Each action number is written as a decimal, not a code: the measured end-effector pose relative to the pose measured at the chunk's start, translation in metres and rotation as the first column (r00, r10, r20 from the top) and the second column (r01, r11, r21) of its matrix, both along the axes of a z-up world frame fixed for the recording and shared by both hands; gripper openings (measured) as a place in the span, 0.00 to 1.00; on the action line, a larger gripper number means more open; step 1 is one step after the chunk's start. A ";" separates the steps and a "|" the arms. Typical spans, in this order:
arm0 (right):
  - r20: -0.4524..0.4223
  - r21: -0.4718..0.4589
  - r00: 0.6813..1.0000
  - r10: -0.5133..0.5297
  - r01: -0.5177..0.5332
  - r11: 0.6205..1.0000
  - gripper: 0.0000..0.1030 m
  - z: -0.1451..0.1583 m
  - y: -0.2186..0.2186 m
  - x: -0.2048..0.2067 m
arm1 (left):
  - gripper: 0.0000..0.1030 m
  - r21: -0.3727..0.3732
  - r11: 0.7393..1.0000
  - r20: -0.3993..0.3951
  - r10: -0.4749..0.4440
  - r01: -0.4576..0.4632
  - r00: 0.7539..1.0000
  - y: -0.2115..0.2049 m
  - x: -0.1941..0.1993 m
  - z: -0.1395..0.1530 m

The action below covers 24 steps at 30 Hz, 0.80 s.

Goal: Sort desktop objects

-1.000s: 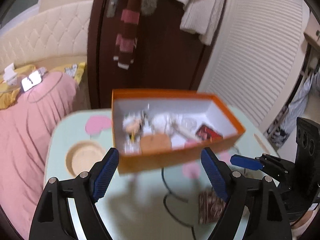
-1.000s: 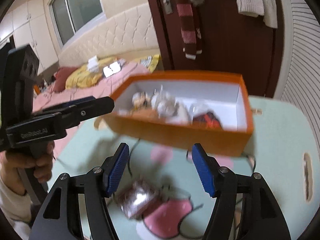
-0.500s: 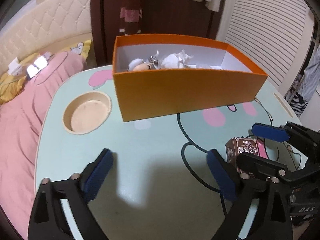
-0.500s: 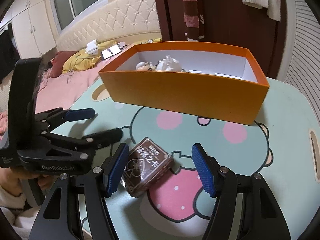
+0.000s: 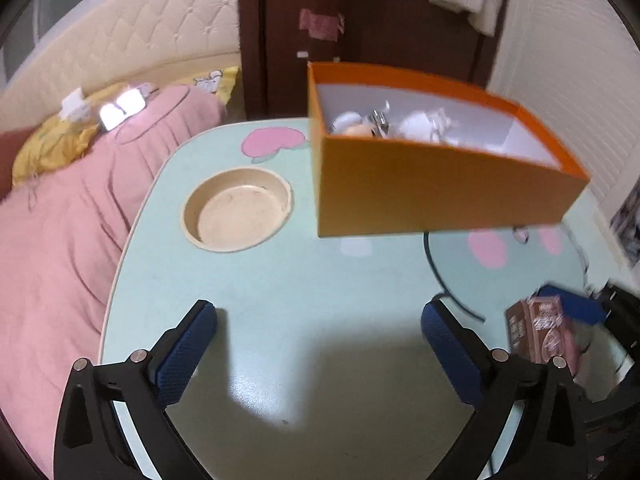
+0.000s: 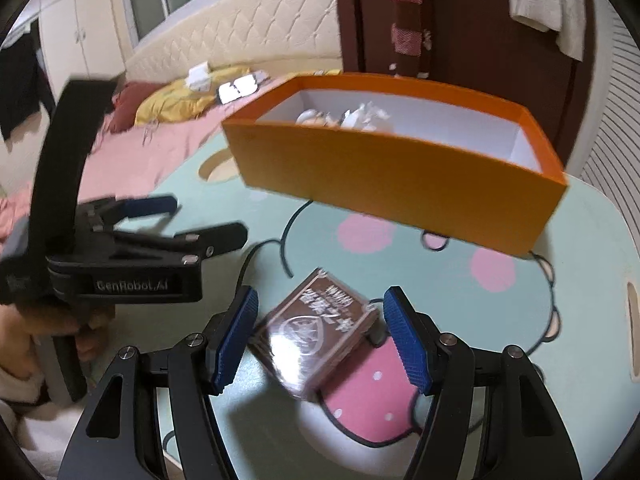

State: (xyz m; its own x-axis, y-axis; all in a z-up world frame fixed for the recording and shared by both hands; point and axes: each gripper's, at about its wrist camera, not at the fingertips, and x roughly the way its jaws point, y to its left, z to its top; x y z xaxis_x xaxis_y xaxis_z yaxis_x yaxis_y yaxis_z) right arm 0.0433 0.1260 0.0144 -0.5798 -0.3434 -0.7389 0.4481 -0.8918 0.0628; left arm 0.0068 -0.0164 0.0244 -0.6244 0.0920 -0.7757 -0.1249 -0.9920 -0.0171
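An orange box [image 5: 440, 184] [image 6: 380, 184] with a white inside stands on the mint-green table [image 5: 320, 280] and holds several small pale items. My left gripper [image 5: 318, 320] [image 6: 206, 220] hovers over bare tabletop in front of it. Its jaws are opening, and nothing is between them. A brown wrapped packet [image 6: 316, 332] [image 5: 540, 332] lies flat on the cartoon print. My right gripper [image 6: 320, 304] is open and straddles the packet, one blue pad on each side. A gap shows at the right pad. One blue finger of the right gripper [image 5: 568, 304] shows behind the packet in the left wrist view.
A round beige recess [image 5: 240, 212] is sunk into the table left of the box. Pink bedding [image 5: 60, 240] borders the table's left edge. A dark door with a striped scarf [image 6: 406, 20] stands behind the box. A person's hand [image 6: 92, 328] grips the left tool.
Both grippers have sunk toward the table and tilted downward. The left jaws have spread wider. The brown packet, earlier ahead of the right fingertips, now lies between them.
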 end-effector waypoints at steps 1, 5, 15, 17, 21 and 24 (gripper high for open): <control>-0.014 0.016 1.000 0.002 -0.002 1.000 0.64 -0.001 -0.003 0.001 | 0.99 0.003 1.000 -0.001 -0.006 0.006 1.000 0.000 0.000 -0.001; -0.023 0.027 1.000 -0.018 0.019 0.999 0.54 -0.001 -0.001 0.000 | 0.99 0.007 1.000 -0.003 -0.017 0.017 1.000 0.001 0.000 -0.002; 0.006 -0.095 0.995 -0.102 0.102 0.990 0.42 0.005 0.028 -0.008 | 0.99 0.009 1.000 -0.004 -0.013 0.013 1.000 0.005 0.004 0.000; -0.010 -0.109 0.995 -0.103 0.102 0.989 0.42 0.010 0.030 -0.007 | 0.99 0.024 0.999 -0.007 -0.022 0.022 1.000 0.004 0.006 0.001; -0.043 -0.144 0.994 -0.103 0.096 0.985 0.42 0.026 0.035 -0.004 | 0.99 0.041 0.998 -0.004 -0.058 0.058 0.998 0.006 0.006 0.005; -0.060 -0.164 0.991 -0.116 0.105 0.981 0.42 0.036 0.042 -0.006 | 0.99 0.000 0.996 -0.046 -0.092 0.092 0.995 0.012 0.008 0.019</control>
